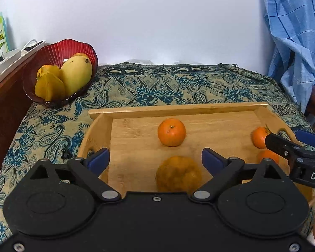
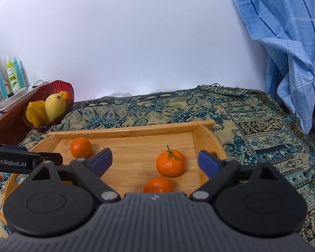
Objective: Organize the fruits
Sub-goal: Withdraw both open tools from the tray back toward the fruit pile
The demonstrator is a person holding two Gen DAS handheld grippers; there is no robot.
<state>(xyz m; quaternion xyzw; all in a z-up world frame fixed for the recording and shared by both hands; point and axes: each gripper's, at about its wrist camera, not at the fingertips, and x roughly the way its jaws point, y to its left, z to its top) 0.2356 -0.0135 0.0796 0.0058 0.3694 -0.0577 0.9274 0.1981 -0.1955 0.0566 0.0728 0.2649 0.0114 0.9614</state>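
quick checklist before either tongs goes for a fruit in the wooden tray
1. Left tongs open: ok, the jaws stand wide apart with nothing between them.
2. Right tongs open: ok, also wide and holding nothing.
3. Target lined up: ok, the dull orange sits centred ahead of the left tongs, the stemmed mandarin ahead of the right.
4. Tongs apart from each other: ok, but close over the wooden tray.
5. Room in the red bowl: cannot tell, the mango and yellow fruits fill the visible part.
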